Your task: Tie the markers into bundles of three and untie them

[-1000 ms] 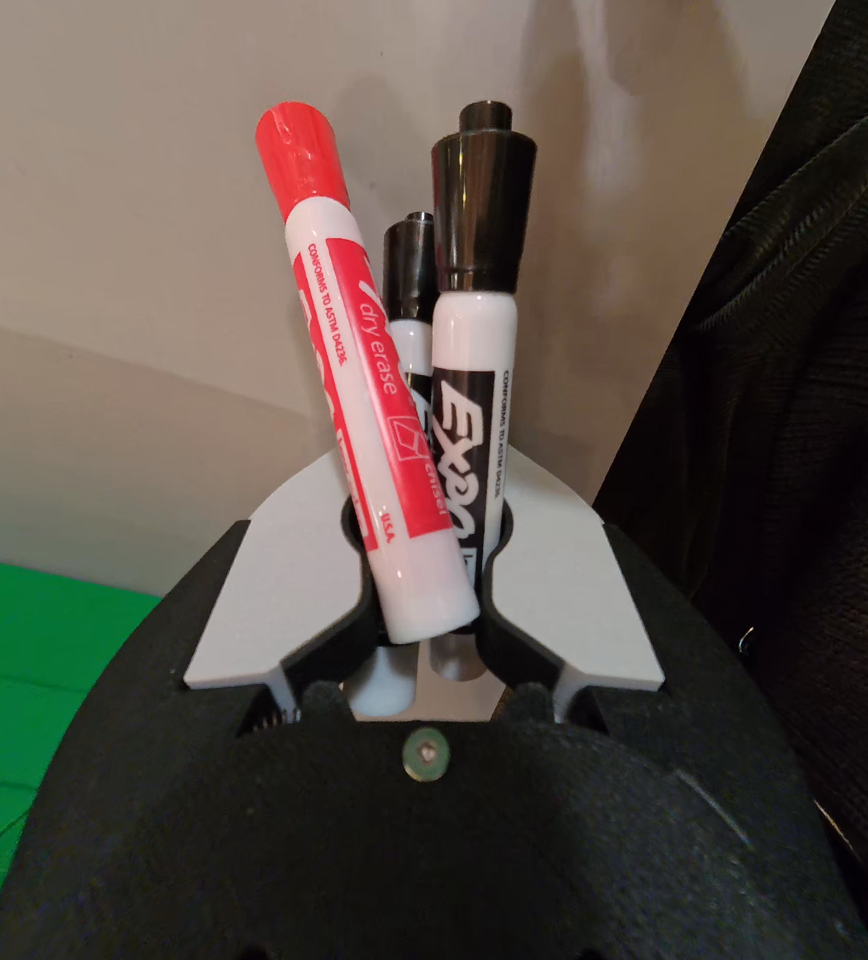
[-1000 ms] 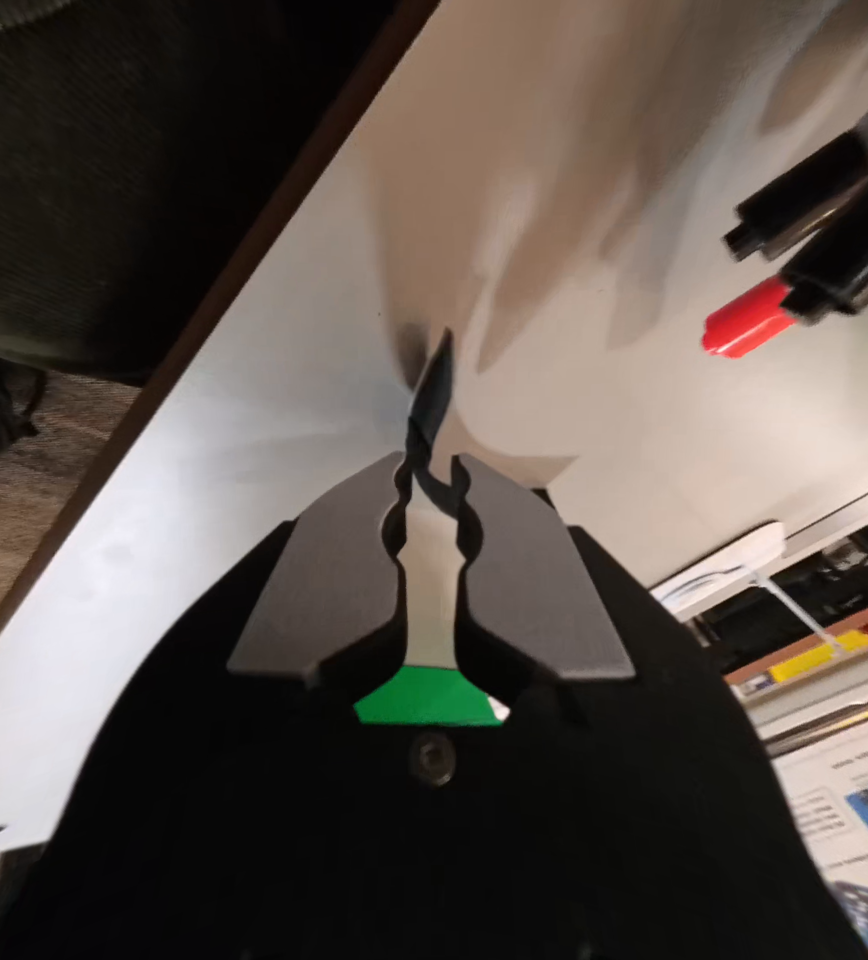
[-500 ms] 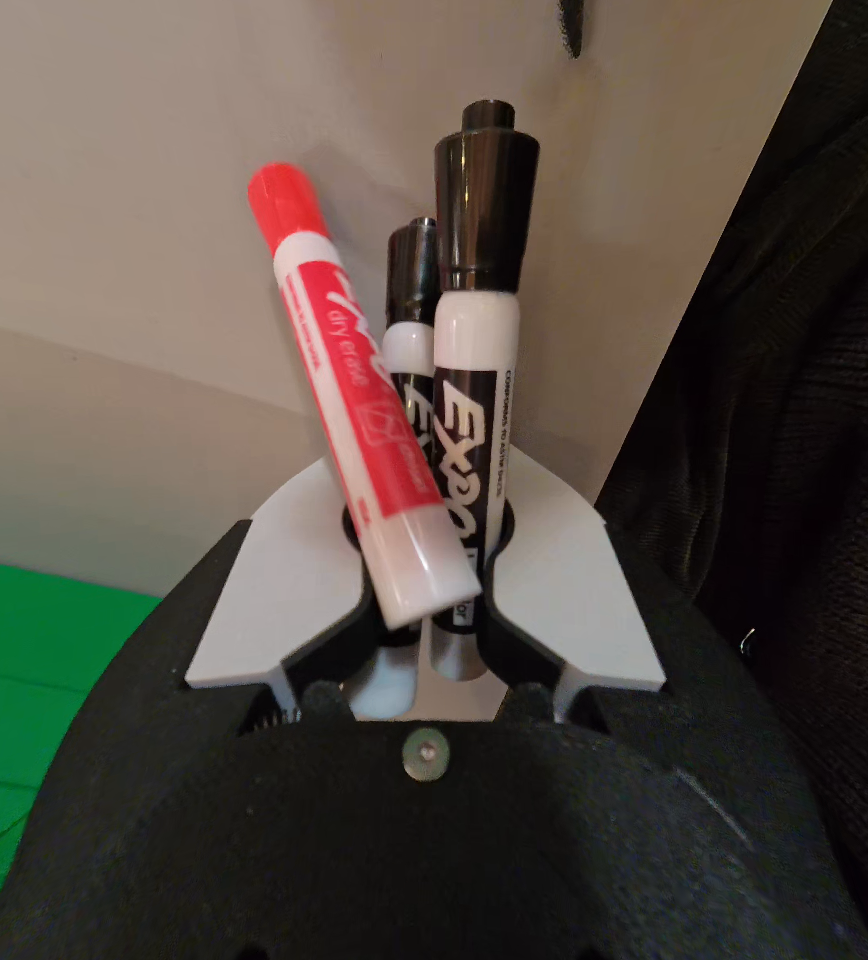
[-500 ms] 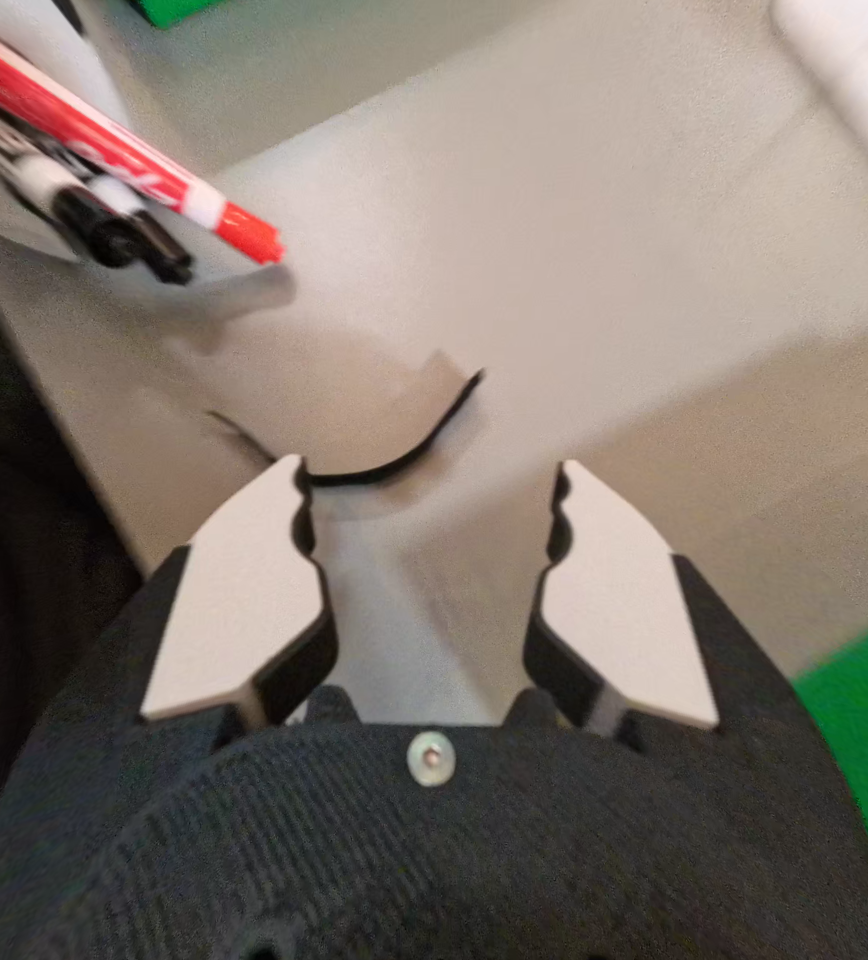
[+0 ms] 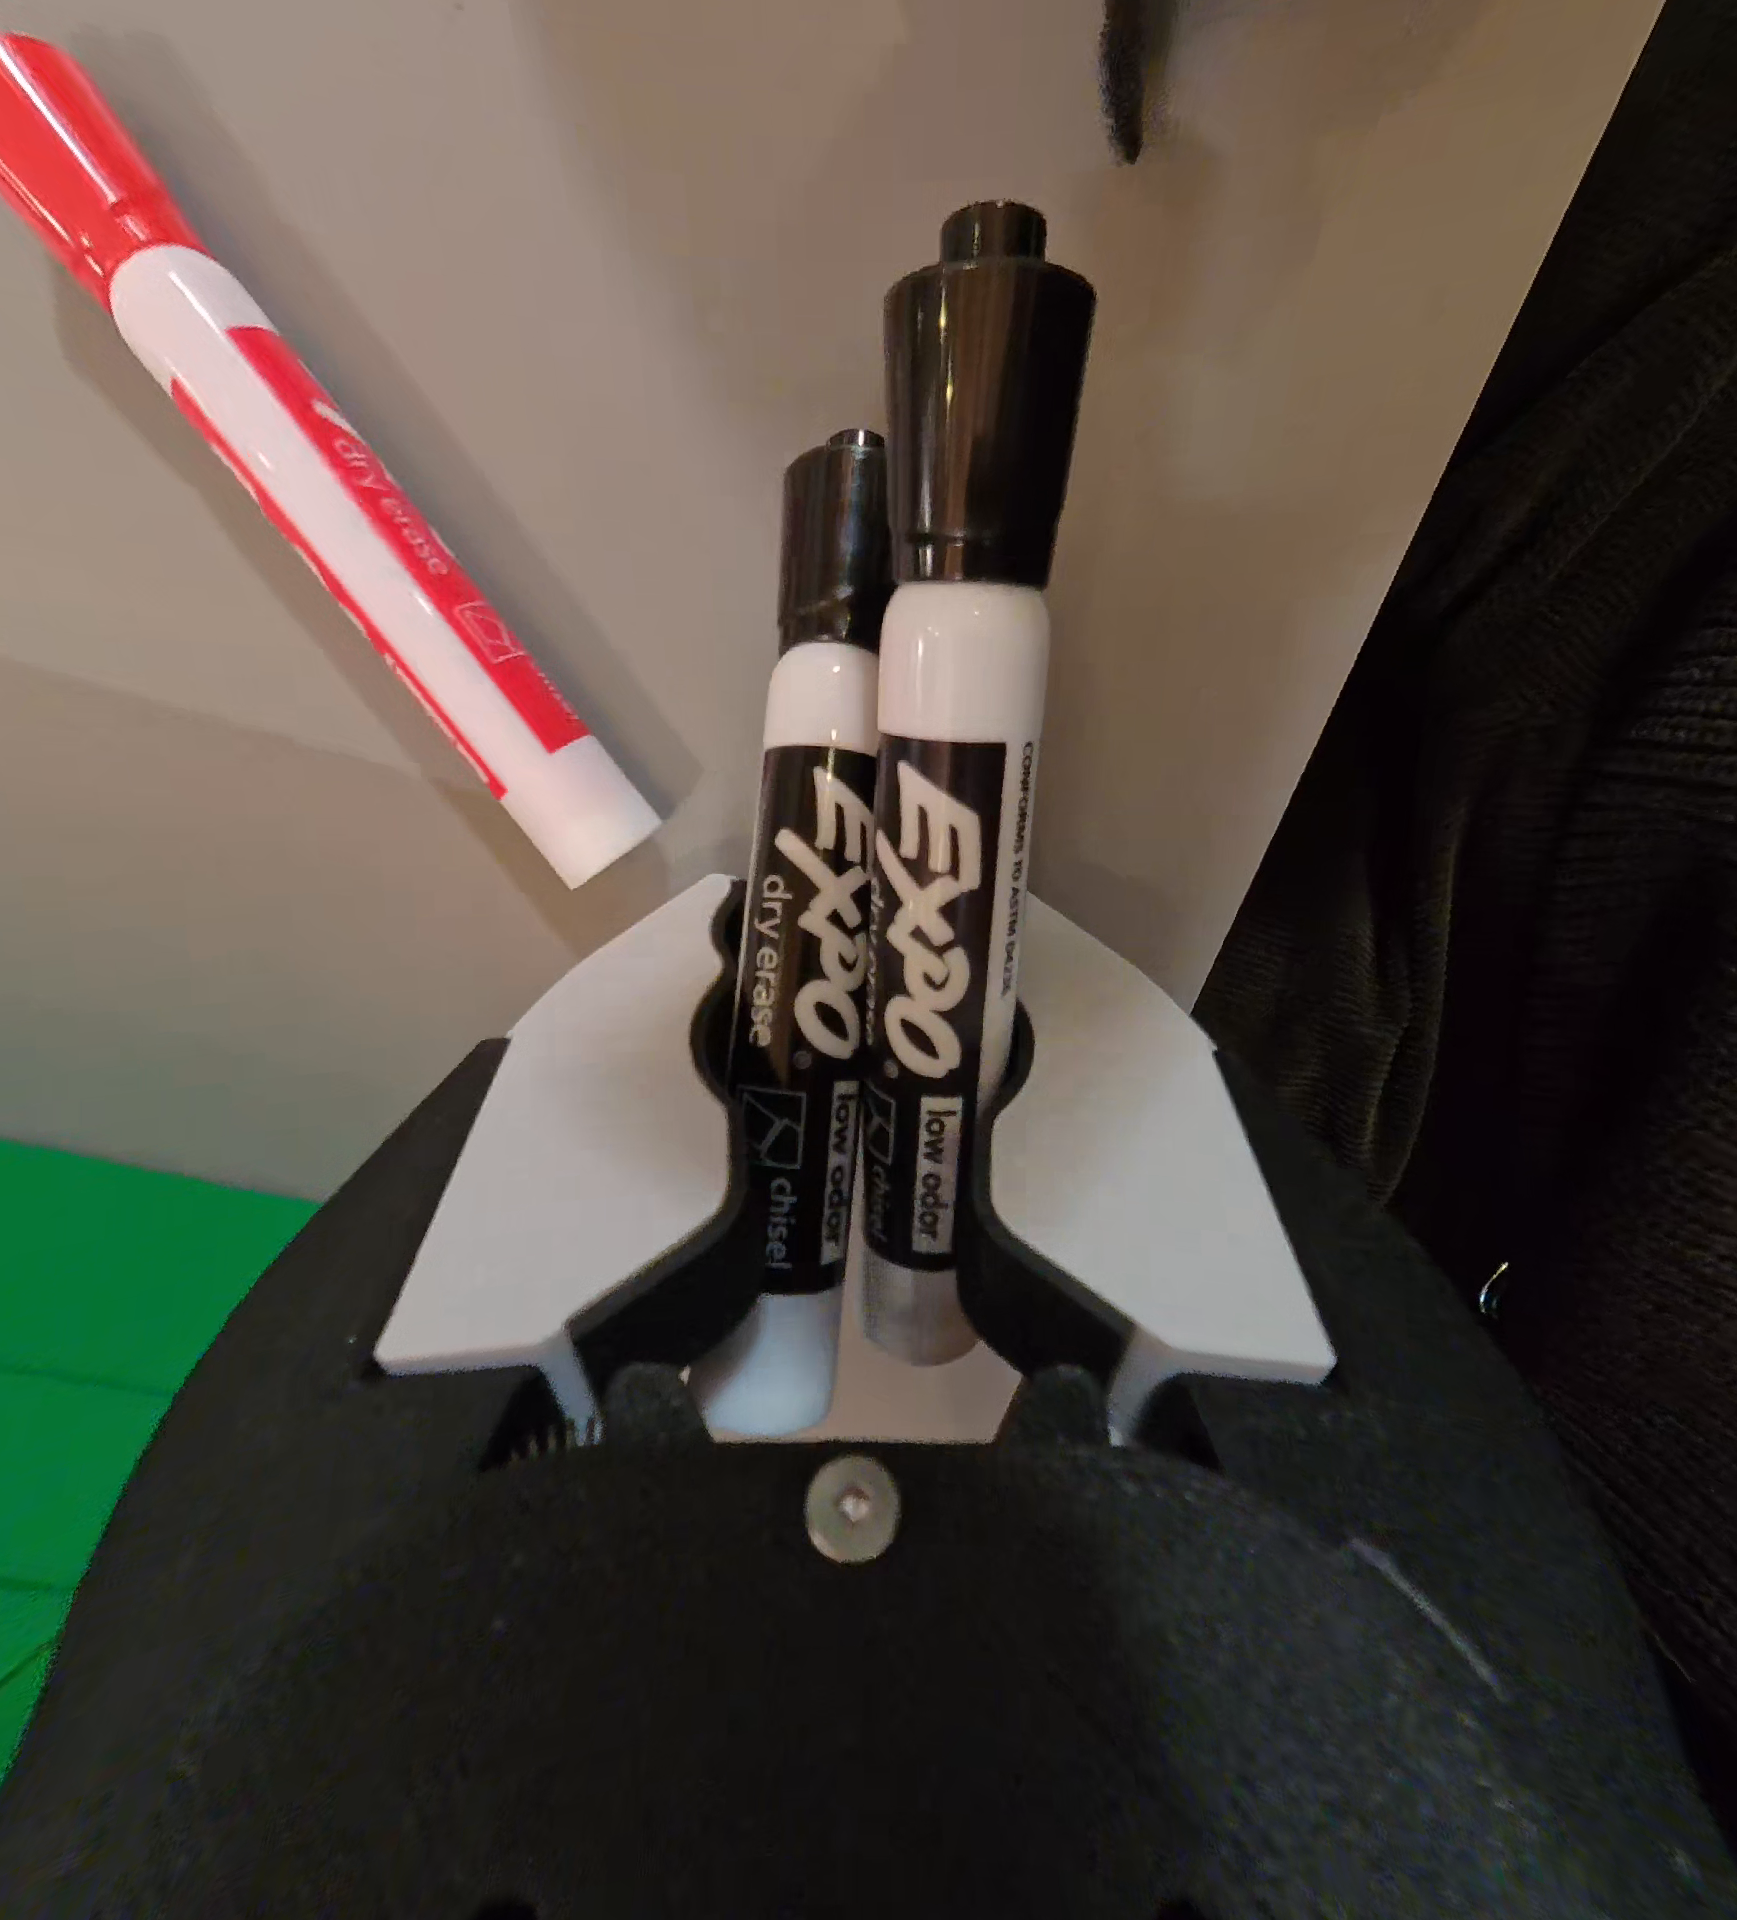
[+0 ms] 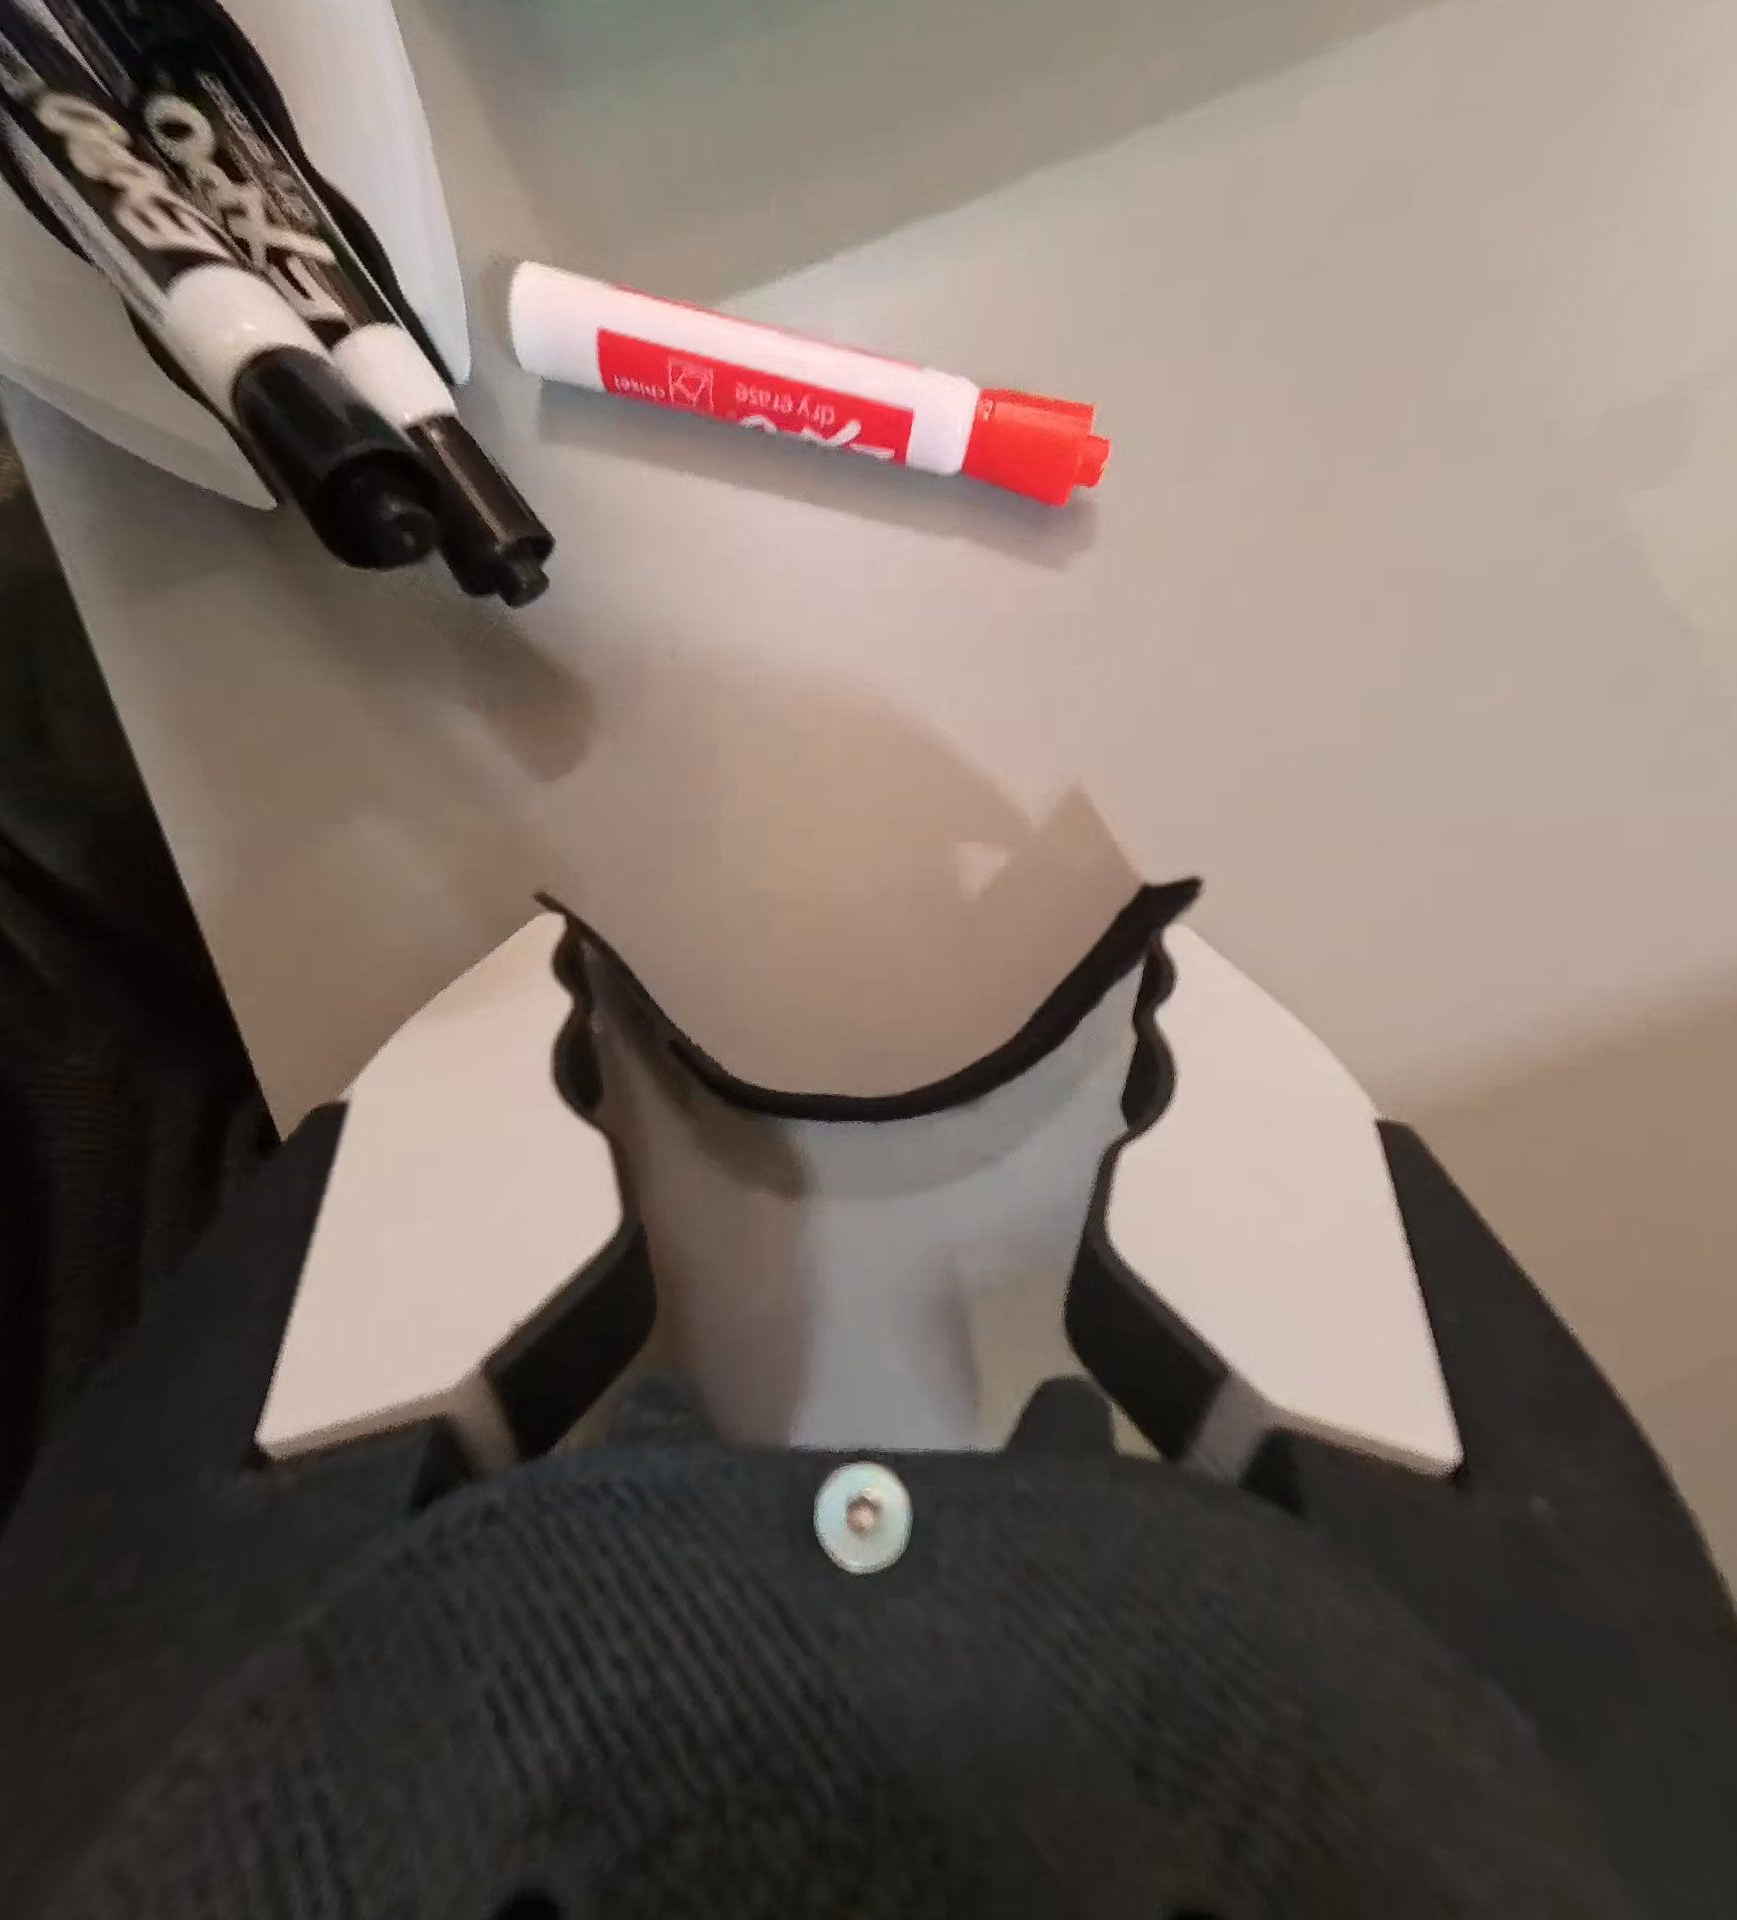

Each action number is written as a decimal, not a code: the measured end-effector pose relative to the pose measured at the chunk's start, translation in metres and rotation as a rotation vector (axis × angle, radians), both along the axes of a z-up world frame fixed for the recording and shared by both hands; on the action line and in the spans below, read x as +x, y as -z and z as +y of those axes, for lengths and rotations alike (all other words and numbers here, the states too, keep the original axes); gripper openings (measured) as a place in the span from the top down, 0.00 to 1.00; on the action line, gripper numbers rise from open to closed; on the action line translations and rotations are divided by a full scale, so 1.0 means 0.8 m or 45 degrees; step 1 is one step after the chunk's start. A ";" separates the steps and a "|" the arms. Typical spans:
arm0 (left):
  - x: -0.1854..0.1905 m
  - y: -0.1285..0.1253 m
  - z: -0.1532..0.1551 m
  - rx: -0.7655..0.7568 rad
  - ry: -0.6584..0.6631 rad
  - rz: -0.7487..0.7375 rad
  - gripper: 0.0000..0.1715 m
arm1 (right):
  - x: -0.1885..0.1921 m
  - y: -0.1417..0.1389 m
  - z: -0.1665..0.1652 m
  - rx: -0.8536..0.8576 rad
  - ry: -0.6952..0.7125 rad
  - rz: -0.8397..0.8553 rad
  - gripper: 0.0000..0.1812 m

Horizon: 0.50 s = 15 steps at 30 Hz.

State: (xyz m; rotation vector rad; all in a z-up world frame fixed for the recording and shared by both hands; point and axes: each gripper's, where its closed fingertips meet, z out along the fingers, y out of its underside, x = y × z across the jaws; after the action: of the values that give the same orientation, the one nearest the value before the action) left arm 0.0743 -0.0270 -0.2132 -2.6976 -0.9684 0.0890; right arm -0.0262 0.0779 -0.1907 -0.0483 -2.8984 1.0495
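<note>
While squeezed tight by the left gripper (image 5: 874, 935), standing side by side: two black markers (image 5: 957, 831), one poking out farther than the other. Caps pointing away from the camera, white back ends tucked in toward the gripper's body. Both fingers pressed against them, one on each side.

Lying flat on the pale desk (image 5: 168, 935), off to the left and not touching the gripper: a red marker (image 5: 324, 499), slanted, red cap at the far end. Past the desk edge, a patch of green (image 5: 64, 1351). On the right side, dark knitted cloth (image 5: 1622, 935).

Right gripper (image 6: 864, 914) spread wide apart, over the desk (image 6: 1415, 623). Stretched from one fingertip to the other and sagging in the middle: a thin black band (image 6: 843, 1107). Farther off, the red marker (image 6: 770, 384) alone on the desk, cap to the right. Just beside its white end, the two black markers (image 6: 324, 436) sticking out of the left gripper.
</note>
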 end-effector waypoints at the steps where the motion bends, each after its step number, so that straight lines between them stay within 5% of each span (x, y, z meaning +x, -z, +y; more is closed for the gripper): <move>1: -0.001 0.000 0.000 0.012 -0.003 -0.002 0.73 | -0.001 -0.006 -0.002 -0.024 -0.002 0.008 0.45; 9: 0.011 -0.001 -0.004 -0.019 0.046 -0.052 0.73 | -0.003 -0.030 -0.011 -0.118 0.015 0.021 0.49; 15: 0.008 -0.023 -0.017 0.018 -0.021 -0.007 0.73 | -0.018 -0.033 -0.067 -0.111 -0.176 0.170 0.62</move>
State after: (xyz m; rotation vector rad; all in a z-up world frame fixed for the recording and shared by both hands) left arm 0.0809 -0.0406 -0.1944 -2.6783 -0.9897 0.0771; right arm -0.0405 0.0244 -0.1643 0.2132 -2.7685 1.1520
